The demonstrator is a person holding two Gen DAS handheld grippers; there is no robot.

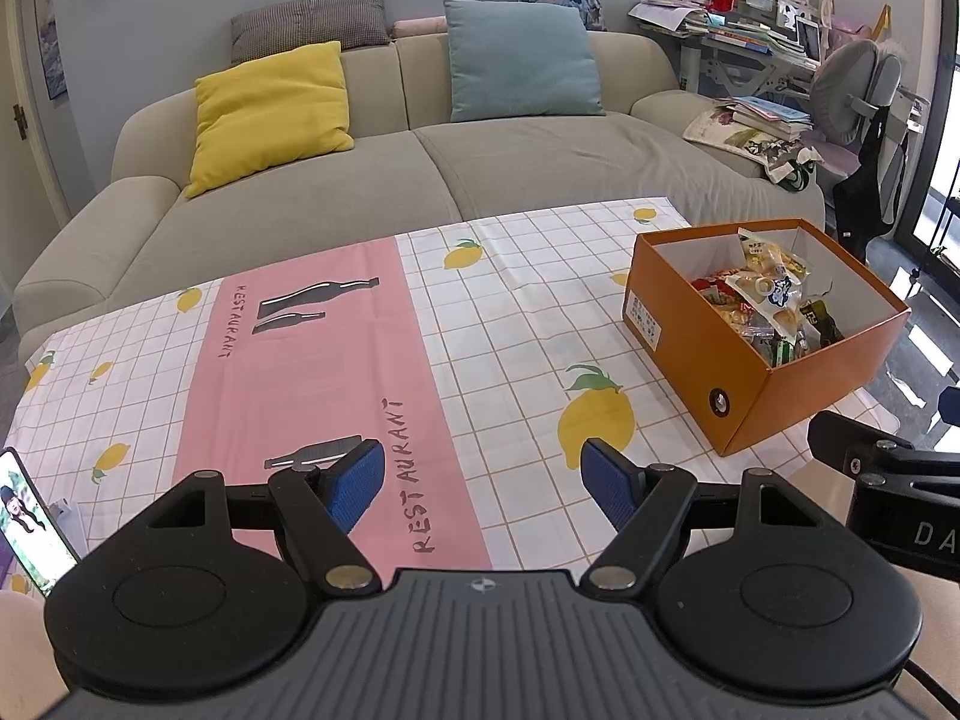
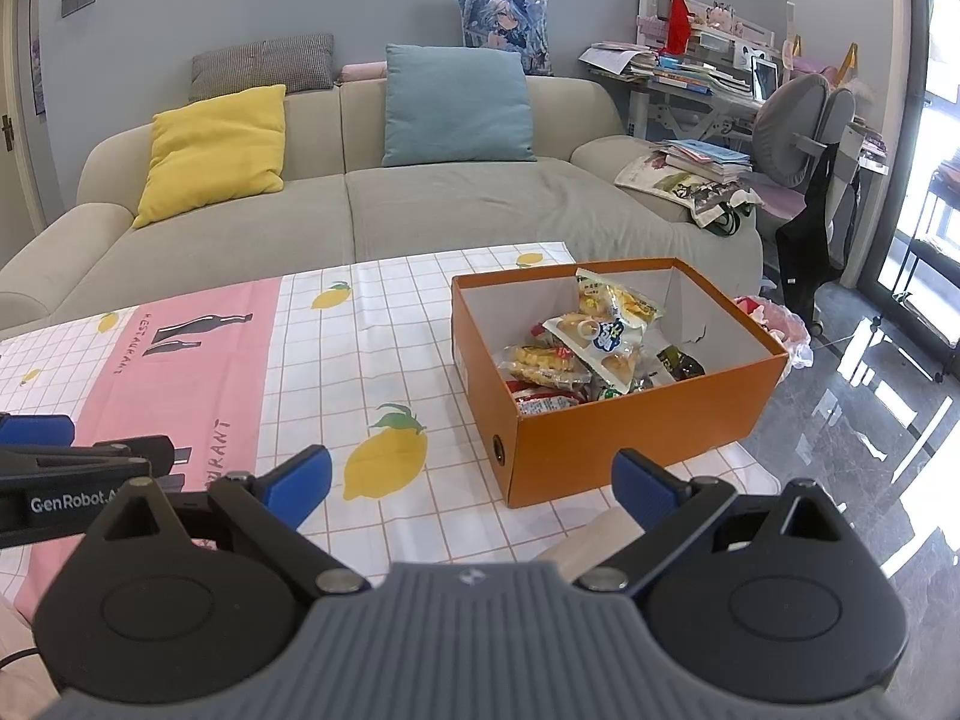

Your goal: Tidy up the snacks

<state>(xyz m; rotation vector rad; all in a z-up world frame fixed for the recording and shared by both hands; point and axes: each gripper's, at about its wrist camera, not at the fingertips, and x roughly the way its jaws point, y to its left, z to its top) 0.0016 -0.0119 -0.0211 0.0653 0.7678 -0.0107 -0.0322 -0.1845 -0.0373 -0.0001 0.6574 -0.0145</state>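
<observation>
Snack packets (image 2: 600,342) heaped in orange shoebox (image 2: 630,450) at bench edge. Both claws, left claw (image 1: 483,483) and right claw (image 2: 474,483), wide open, empty. Risk: nudging box overboard.

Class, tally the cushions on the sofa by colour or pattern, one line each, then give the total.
Yellow cushion: 1
Teal cushion: 1
Grey checked cushion: 1
Anime-print cushion: 1
Total: 4
</observation>
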